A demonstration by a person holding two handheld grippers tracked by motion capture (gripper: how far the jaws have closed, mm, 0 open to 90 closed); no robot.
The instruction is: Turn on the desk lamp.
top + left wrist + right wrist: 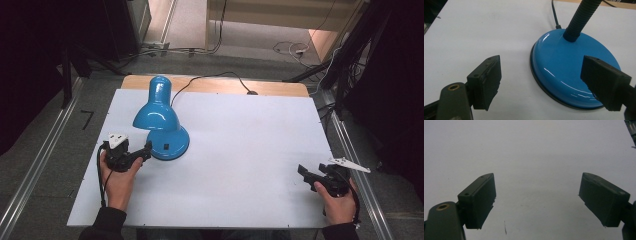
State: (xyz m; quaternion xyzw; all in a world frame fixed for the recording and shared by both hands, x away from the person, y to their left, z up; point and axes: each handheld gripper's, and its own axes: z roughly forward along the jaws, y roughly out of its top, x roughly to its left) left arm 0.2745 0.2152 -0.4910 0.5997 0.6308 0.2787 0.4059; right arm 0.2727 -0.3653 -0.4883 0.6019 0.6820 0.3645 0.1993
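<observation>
Two grippers spread wide: left gripper [541, 82] at the blue lamp [161, 120] base, right gripper [537, 200] over bare white table [240, 150].

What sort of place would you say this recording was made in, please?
Probably a lab or workshop set up for recording: a white work board on a table, metal rails along the floor, loose cables behind, and a blue desk lamp as the prop.
</observation>
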